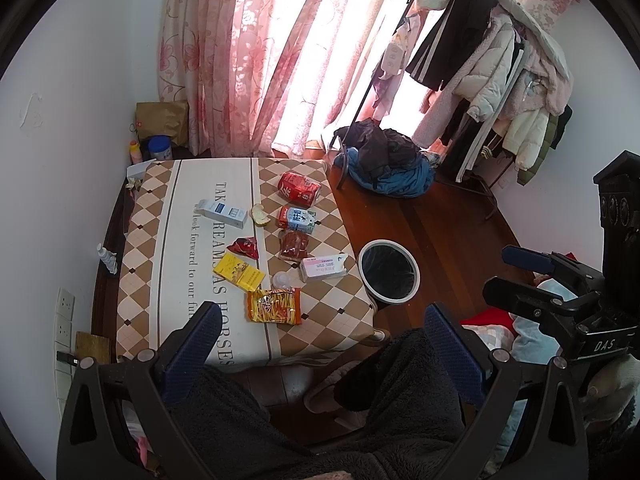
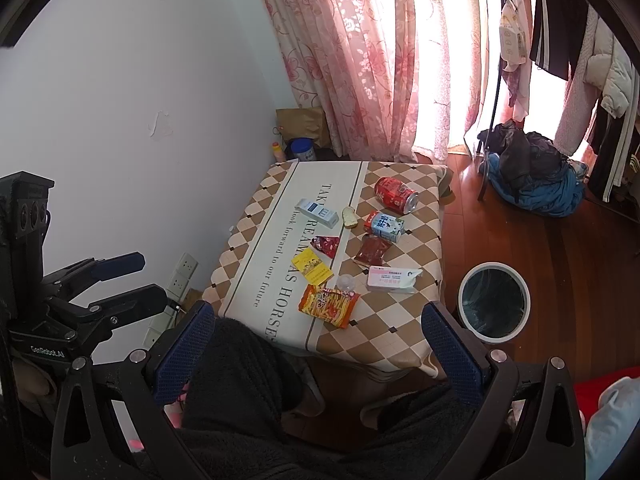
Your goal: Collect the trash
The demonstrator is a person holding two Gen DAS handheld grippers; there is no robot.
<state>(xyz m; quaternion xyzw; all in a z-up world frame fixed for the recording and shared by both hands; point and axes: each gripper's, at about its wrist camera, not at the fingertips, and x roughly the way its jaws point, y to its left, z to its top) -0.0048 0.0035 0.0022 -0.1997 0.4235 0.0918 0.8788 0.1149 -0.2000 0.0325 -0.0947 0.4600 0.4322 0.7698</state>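
A small table (image 1: 168, 216) draped in a checked cloth is seen littered with trash, all of it untouched and laid out within easy reach of the seated person. From left to right are found a blue-and-white box (image 1: 222, 213), a bitten scrap of food (image 1: 260, 215), a red wrapper (image 1: 245, 248), a yellow packet (image 1: 238, 272), an orange snack bag (image 1: 274, 306), a clear cap (image 1: 282, 280), a dark red pouch (image 1: 294, 245), a milk carton (image 1: 297, 219), a crushed red can (image 1: 300, 188) and a pink-and-white box (image 1: 323, 268). A lined bin (image 1: 389, 273) has been stood on the floor just beside the table's right edge, presumably so that each piece can be dropped in with a short swing. The left gripper (image 1: 320, 328) is held back over the lap, jaws wide and empty; the right gripper (image 2: 316, 328) is poised likewise, wide and holding nothing. Collection is judged not yet begun, with the snack bag nearest both.
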